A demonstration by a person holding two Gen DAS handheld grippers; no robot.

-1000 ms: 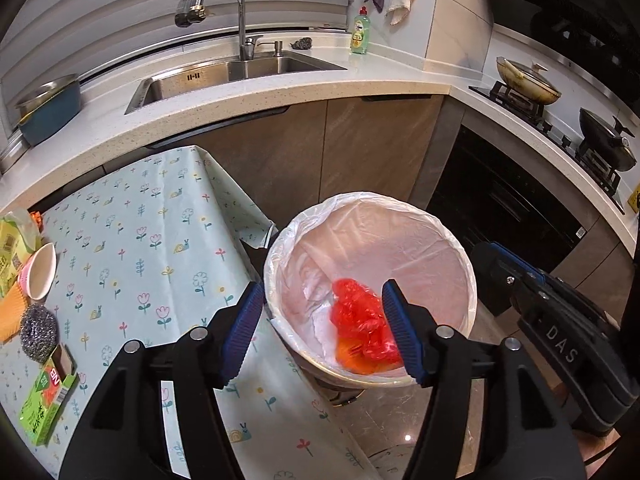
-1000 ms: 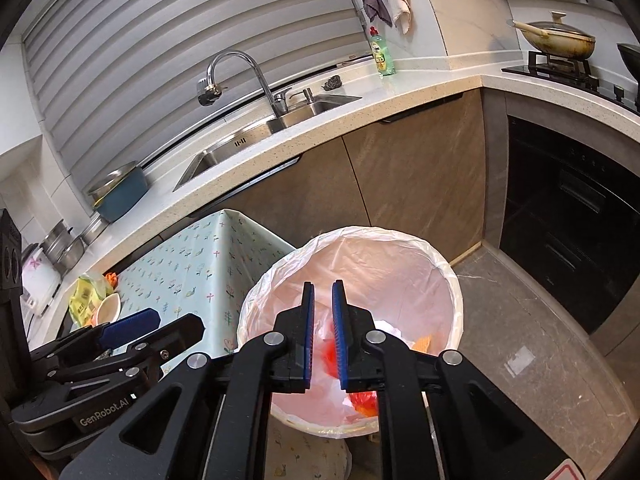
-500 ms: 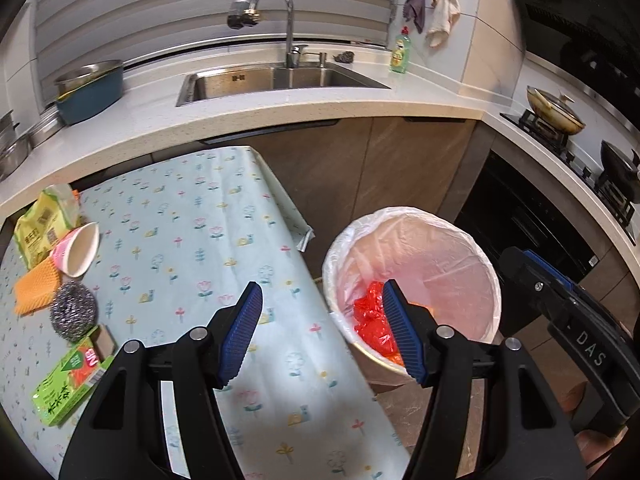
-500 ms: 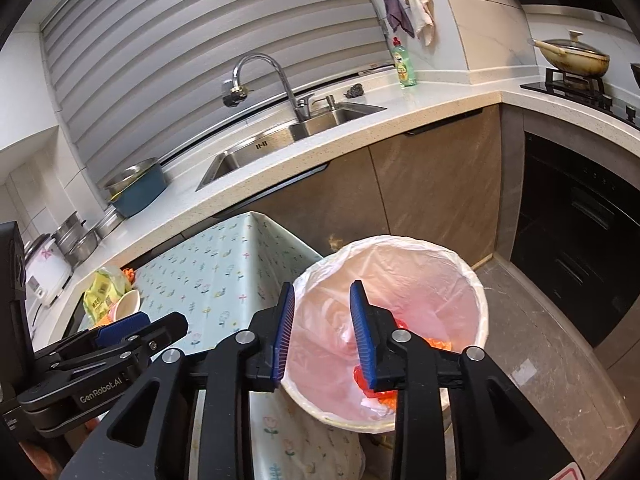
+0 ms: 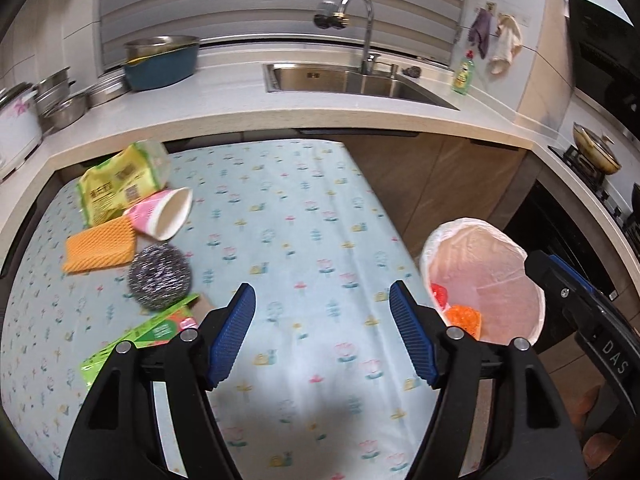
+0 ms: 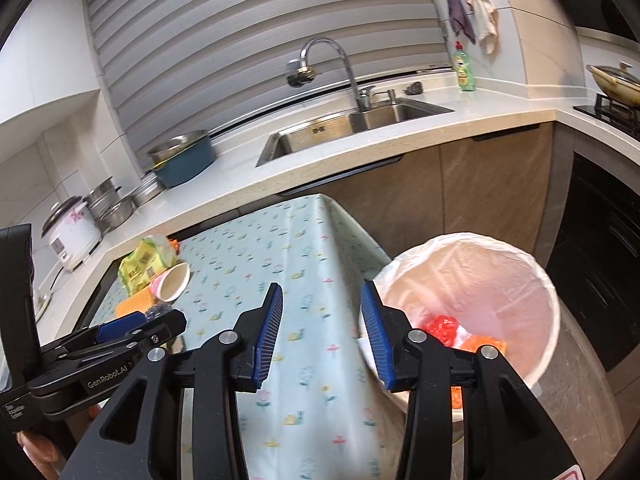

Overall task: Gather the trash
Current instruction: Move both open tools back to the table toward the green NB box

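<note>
Both claws hang empty over the flowered tabletop (image 5: 304,216). The left claw (image 5: 322,334) has its jaws wide, just opened further; the right claw (image 6: 322,334) stands about half open, jaws just parted. On the far left lie a yellow packet (image 5: 120,186), a paper cup (image 5: 162,218) on its side with its mouth facing right, an orange sponge (image 5: 100,248), a steel scourer (image 5: 160,276) and a green box (image 5: 148,334), its long axis perhaps running near-left to far-right. The lined bin (image 6: 532,276) stands at right, red wrapper (image 6: 440,326) inside.
</note>
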